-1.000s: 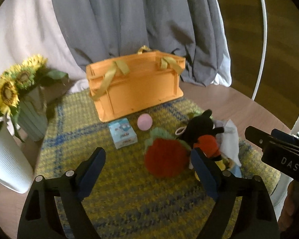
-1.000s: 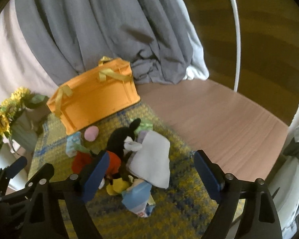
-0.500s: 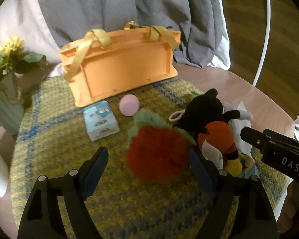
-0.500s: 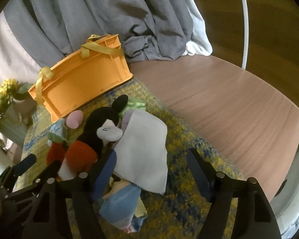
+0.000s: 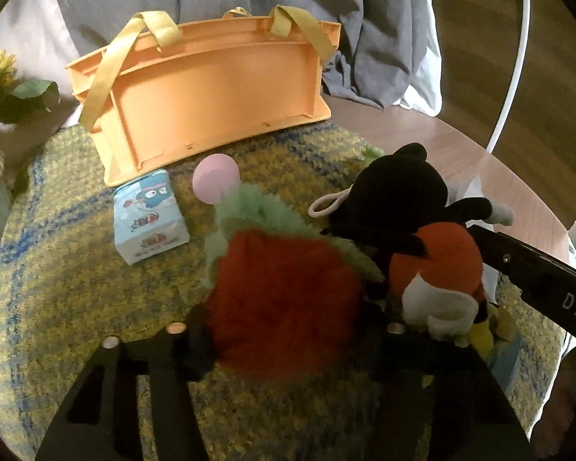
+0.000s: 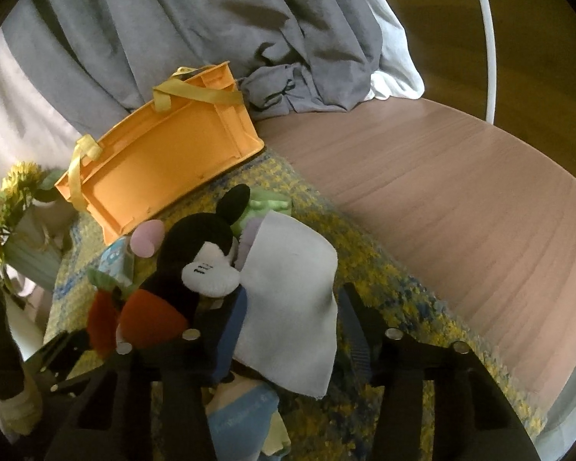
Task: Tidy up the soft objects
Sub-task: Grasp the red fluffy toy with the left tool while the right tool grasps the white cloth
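Yellow-and-blue woven mat [image 5: 76, 288] on your round wood table [image 6: 460, 199], orange crate [image 5: 211, 88] at the back. Your left gripper [image 5: 284, 319] has its fingers round the fuzzy red strawberry plush [image 5: 288, 288], next to the mouse plush [image 5: 403, 199]. Right gripper [image 6: 292, 330] is spread wide around the white cloth [image 6: 292, 288], not pinching it.

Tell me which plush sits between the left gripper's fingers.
The red strawberry plush with the green fuzzy top; the black mouse plush lies beside it, outside the left gripper.
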### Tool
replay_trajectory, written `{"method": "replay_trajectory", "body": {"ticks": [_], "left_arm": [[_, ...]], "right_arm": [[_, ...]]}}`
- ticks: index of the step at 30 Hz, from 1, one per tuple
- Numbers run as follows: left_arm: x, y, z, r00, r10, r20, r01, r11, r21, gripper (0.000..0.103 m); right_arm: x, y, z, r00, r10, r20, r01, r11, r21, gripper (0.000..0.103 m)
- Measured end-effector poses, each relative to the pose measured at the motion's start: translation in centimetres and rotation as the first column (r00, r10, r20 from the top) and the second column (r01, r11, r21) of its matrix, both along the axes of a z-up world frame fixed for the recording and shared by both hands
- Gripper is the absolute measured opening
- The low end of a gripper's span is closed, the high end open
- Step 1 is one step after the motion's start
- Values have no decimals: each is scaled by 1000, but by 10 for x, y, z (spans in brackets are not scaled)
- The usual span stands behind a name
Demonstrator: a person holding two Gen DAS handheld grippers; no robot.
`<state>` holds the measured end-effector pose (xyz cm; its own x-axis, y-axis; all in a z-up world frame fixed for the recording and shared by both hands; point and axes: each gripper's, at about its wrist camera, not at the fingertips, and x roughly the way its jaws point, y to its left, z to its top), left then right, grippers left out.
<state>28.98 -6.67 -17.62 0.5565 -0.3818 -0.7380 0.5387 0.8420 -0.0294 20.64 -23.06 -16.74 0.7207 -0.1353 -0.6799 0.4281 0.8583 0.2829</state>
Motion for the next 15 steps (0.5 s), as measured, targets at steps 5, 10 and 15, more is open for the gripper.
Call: {"method": "replay_trajectory", "body": {"ticks": [5, 10, 15], "left_arm": [[-2, 1, 1, 1000, 11, 13, -11, 1000, -1, 40], [-12, 5, 8, 999, 26, 33, -26, 1000, -8, 39], [-24, 11, 21, 997, 47, 58, -45, 999, -28, 38]], "right_arm": [[1, 2, 1, 1000, 19, 7, -19, 1000, -17, 29], [-4, 2, 6, 1000, 18, 13, -18, 999, -30, 16], [-13, 2, 12, 1000, 3, 8, -3, 999, -38, 13]]}}
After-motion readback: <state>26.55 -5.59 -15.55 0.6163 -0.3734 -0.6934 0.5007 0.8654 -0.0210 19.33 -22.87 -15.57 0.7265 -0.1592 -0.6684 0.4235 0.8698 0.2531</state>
